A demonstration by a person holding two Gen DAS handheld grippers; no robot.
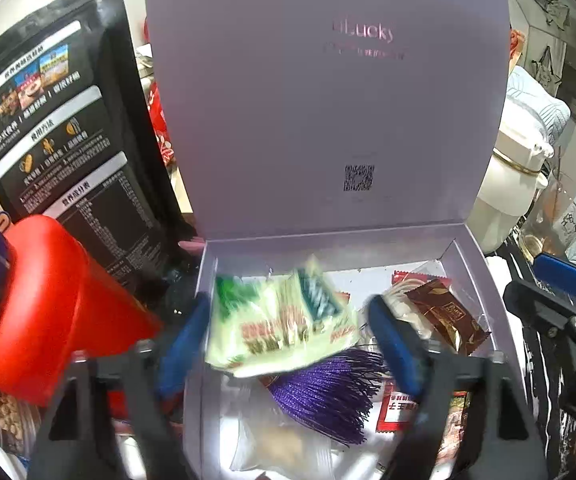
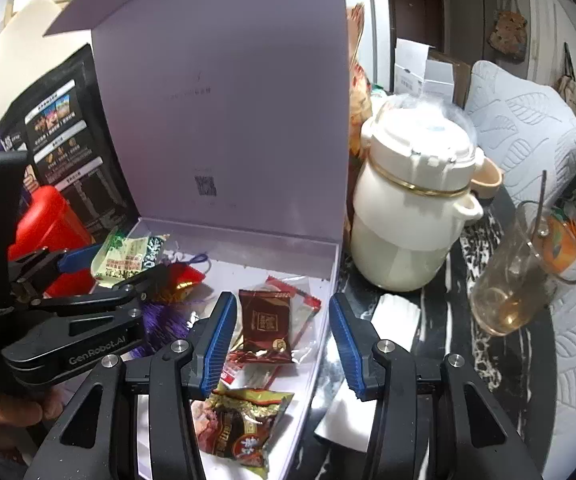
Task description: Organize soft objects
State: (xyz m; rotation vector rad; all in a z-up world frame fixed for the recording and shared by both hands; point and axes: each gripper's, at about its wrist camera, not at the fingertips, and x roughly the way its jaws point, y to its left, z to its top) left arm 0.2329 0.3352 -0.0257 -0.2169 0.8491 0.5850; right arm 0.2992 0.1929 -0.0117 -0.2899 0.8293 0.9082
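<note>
A lilac gift box (image 1: 469,252) stands with its lid upright. My left gripper (image 1: 289,338) hangs over the box's left half with its jaws wide. A blurred green-and-white snack packet (image 1: 280,324) lies loose between the fingers, and the pads do not press on it. Below it are a purple tassel (image 1: 335,392) and a brown sachet (image 1: 443,316). In the right wrist view my right gripper (image 2: 284,344) is open over the box's right side, with nothing between its fingers. The brown sachet (image 2: 264,320) and a brown-gold snack packet (image 2: 244,428) lie beneath it.
A black stand-up pouch (image 1: 60,128) and a red container (image 1: 56,312) crowd the box's left side. Right of the box stand a white lidded jug (image 2: 411,208) and a glass of amber liquid (image 2: 515,280) on a dark patterned table (image 2: 467,264). A white cushion (image 2: 527,128) lies behind.
</note>
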